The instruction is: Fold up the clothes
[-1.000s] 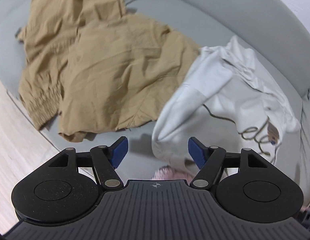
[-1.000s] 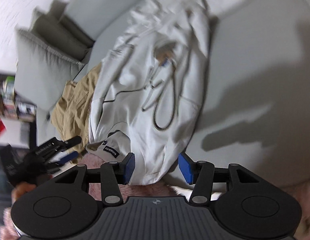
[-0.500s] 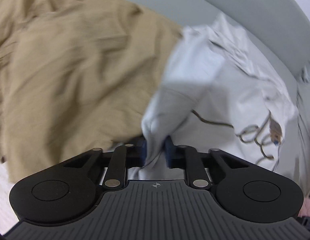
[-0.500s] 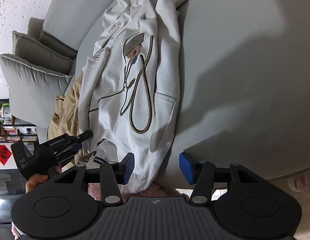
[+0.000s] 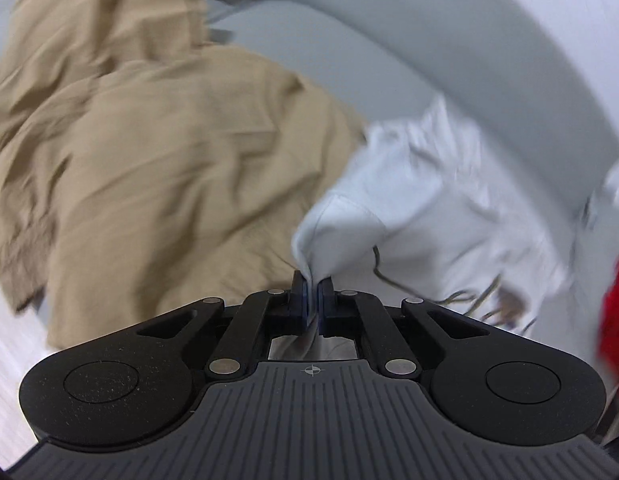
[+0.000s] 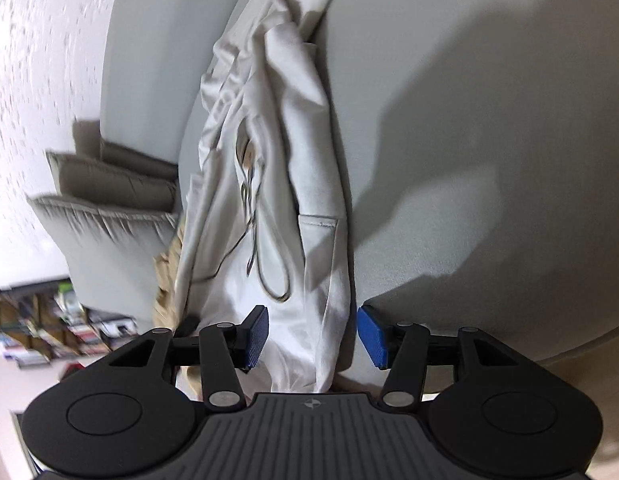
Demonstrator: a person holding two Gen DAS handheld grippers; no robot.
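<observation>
Pinching a corner of the white garment [image 5: 409,200], the left claw [image 5: 311,296] is clamped tight, with the cloth bunched between its blue pads and rising from them in a small peak. In the left wrist view, this garment lies on the grey sofa [image 5: 329,52], to the right of a crumpled tan garment [image 5: 149,152] whose near edge hangs toward the pale floor at the lower left. To do this step well, the grip should probably stay on that corner alone, and any lift should pull rightward and up, away from the tan piece, so the two do not drag together. A dark cord trails from the white cloth just right of the pads and could snag. A red blur sits at the far right edge; what it is cannot be told.

In the right wrist view, the right claw [image 6: 312,334] stands open, its pads either side of the white garment's near hem without pressing it. The garment runs far up the seat as a long, rumpled strip. Closing here would likely give a second hold for spreading it flat. Bare seat lies broad to the right, good open room for laying it out; to the left, grey cushions [image 6: 105,216] and the tan piece crowd in.
</observation>
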